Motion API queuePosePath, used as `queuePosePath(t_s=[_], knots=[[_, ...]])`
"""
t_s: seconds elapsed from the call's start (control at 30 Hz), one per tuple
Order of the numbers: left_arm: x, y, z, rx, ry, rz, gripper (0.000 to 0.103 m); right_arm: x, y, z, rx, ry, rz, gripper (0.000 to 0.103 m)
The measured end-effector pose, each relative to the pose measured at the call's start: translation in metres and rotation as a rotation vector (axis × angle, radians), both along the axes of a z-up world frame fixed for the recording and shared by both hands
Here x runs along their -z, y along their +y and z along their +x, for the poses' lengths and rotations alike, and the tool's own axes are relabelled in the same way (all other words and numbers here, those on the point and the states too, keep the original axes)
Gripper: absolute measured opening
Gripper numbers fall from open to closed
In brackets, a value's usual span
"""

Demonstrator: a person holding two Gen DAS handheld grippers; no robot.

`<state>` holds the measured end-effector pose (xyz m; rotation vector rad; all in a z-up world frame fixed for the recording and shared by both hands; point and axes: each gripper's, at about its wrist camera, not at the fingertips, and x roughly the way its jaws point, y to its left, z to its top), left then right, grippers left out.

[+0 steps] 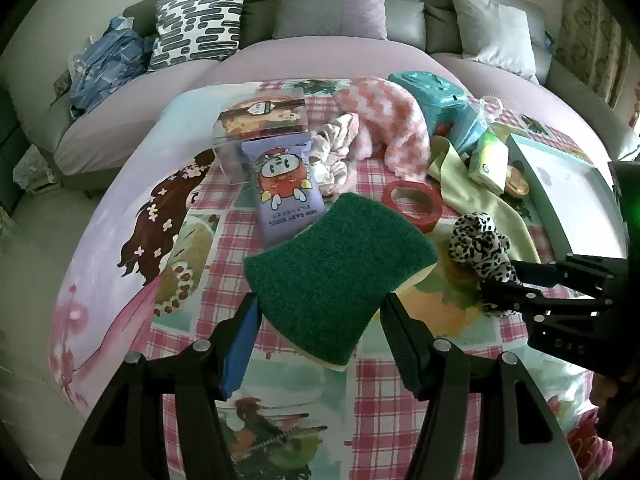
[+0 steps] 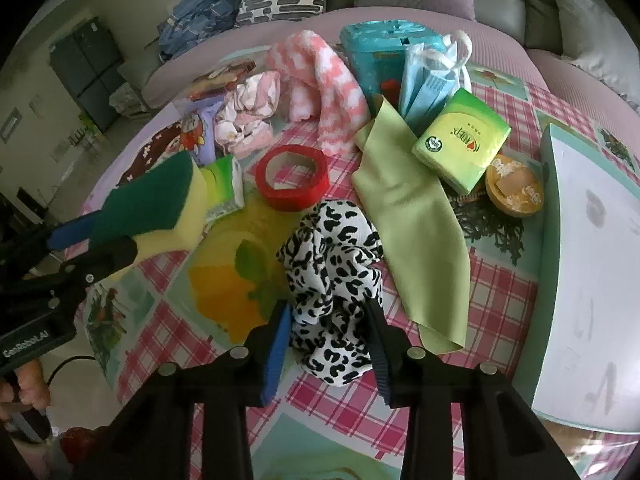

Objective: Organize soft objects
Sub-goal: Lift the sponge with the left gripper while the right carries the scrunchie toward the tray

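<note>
While both of our grippers are loaded, we judge the step in hand to be carrying two picked-up soft things toward wherever they belong: closest in, our left gripper (image 1: 318,320) is clamped on the sponge (image 1: 340,276), green scrub face up and yellow foam beneath, held clear above the checked tablecloth (image 1: 192,320), and our right gripper (image 2: 328,332) is pinched on the spotted scrunchie (image 2: 332,276), which bulges out between the fingers just over the cloth. A little farther out lie the red tape roll (image 2: 293,184) and the green cloth (image 2: 404,216), flat on the table, with the green tissue pack (image 2: 460,144) resting on the cloth's far edge and the pale tray (image 2: 592,272) off to the right, bare as far as we can see. Beyond these sit the pink fluffy sock (image 2: 320,80), the pink floral fabric (image 2: 248,120), the blue masks (image 2: 428,80) and the teal box (image 2: 376,52), with the sofa behind. The next move, we think, calls for swinging both loads to one collecting spot, perhaps the tray, lowering them there and then releasing, without snagging the green cloth or knocking the tape roll
</note>
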<state>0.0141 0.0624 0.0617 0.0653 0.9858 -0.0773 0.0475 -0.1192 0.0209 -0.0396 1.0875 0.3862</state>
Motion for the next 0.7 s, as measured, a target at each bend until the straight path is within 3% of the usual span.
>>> queuePosePath(t_s=[0.1,0.27,0.7], knots=[[0.000,-0.003,0.000,0.006,0.003,0.005,0.063,0.002,0.004,-0.002,-0.015,-0.014,-0.032,0.036],[0.001,-0.007,0.000,0.014,0.012,0.006,0.063,-0.003,0.002,-0.004,-0.012,-0.017,-0.005,0.026],[-0.013,-0.024,0.004,0.034,-0.013,0.030,0.063,-0.055,-0.039,-0.024,0.054,-0.118,0.104,0.025]])
